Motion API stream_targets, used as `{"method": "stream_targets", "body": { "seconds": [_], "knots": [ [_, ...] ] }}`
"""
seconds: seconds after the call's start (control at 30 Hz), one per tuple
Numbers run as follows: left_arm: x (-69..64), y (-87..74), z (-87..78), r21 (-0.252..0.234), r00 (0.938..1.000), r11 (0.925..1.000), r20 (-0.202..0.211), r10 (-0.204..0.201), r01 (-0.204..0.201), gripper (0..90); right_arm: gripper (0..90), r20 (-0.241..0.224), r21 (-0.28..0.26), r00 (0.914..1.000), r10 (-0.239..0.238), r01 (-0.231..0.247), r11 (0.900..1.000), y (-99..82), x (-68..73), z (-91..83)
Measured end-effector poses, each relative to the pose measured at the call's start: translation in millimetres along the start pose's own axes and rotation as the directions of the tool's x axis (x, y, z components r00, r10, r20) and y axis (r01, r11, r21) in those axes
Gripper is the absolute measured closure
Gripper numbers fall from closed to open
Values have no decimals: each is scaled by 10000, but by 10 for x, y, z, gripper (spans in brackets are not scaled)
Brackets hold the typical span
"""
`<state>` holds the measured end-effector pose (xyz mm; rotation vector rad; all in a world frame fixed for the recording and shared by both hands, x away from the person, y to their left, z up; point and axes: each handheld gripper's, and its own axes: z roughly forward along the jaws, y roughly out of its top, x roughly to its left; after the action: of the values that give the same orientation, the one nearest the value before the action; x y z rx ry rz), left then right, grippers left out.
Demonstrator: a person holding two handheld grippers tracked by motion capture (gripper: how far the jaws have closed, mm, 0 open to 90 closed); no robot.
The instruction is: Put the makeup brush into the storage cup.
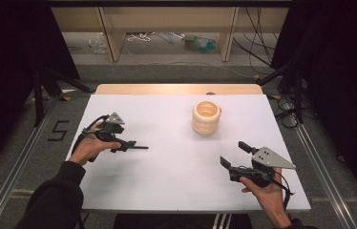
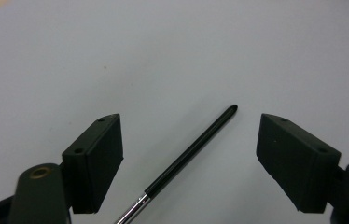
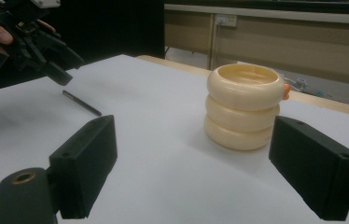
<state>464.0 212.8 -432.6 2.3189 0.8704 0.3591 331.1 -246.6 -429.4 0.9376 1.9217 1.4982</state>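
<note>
A white rectangular counter spans the frame's middle, mostly bare, with wide room in its centre and lower half. Right of centre, toward the top, stands a cream ribbed holder shaped like three stacked rings. At lower right, the right hand-held gripper is released. At left, the left hand-held gripper is released around a thin black pen with a silver band, which lies on the counter untouched. The pen could roll or skid aside if one jaw meets it first.
</note>
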Motion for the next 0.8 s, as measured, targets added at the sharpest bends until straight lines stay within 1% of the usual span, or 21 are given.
{"method": "stream_targets", "body": {
  "seconds": [0.03,0.07,0.1,0.13,0.17,0.2,0.23,0.27,0.3,0.37,0.43,0.47,0.5,0.53,0.6,0.63,0.67,0.7,0.73,0.77,0.8],
  "knots": [
    [15,14,8,331,9999,9994,109,93,-97,226,161,-53,35,10000,20,-20,10000,-2,3,2],
    [32,26,22,413,9996,9987,94,282,-285,226,161,-53,35,10000,20,-20,10000,-2,3,2],
    [50,37,42,498,9996,9987,245,137,-149,230,162,-172,-10,9998,88,-88,10000,-5,6,10],
    [65,64,57,961,9990,9948,302,319,-347,236,163,-175,-16,9998,48,-49,10000,-5,4,12],
    [65,64,57,961,9990,9948,302,319,-347,237,163,-175,-16,9998,48,-49,10000,-5,4,12],
    [33,112,51,1577,9965,9839,166,825,-841,240,164,-248,90,9997,68,-65,9999,-5,4,7],
    [33,112,51,1577,9965,9839,166,825,-841,243,164,-252,93,9997,59,-56,9999,-6,4,9],
    [-8,159,42,1639,9928,9798,537,1071,-1146,248,165,-174,166,9998,6,-3,9999,-4,1,3],
    [-8,159,42,1639,9928,9798,537,1071,-1146,259,165,-114,115,9999,21,-20,9999,-6,2,8],
    [15,188,59,1557,9929,9822,712,952,-1054,265,165,-159,130,9999,35,-33,9999,-8,2,9],
    [22,186,71,1607,9936,9820,682,897,-997,264,165,-128,138,9999,23,-21,9999,-7,5,8],
    [27,183,79,1661,9937,9810,666,905,-1005,264,166,-262,176,9996,80,-75,9998,-8,9,12],
    [33,177,89,1722,9936,9797,646,926,-1025,267,166,-202,159,9998,21,-18,9999,-10,7,14],
    [42,173,99,1773,9931,9783,660,971,-1074,269,166,-236,221,9997,-1,7,9998,-9,6,12],
    [51,165,118,1912,9935,9760,646,939,-1047,273,167,-360,125,9993,79,-74,9999,-15,12,26],
    [64,164,129,2026,9930,9732,663,975,-1091,273,167,-360,125,9993,79,-74,9999,-15,12,26],
    [77,163,141,2092,9922,9712,728,1010,-1142,280,167,-323,311,9995,-32,42,9995,-12,8,18],
    [91,170,152,2344,9882,9624,980,1173,-1375,278,169,-364,320,9993,-36,48,9995,-14,9,22],
    [91,170,152,2344,9882,9624,980,1173,-1375,277,169,-364,320,9993,-36,48,9995,-14,9,22],
    [90,179,157,2460,9876,9589,1018,1198,-1416,278,175,-330,290,9994,-46,55,9996,-18,11,31],
    [96,211,163,2660,9853,9506,1005,1378,-1601,279,175,-329,283,9994,-46,55,9996,-19,10,33]
  ]
}}
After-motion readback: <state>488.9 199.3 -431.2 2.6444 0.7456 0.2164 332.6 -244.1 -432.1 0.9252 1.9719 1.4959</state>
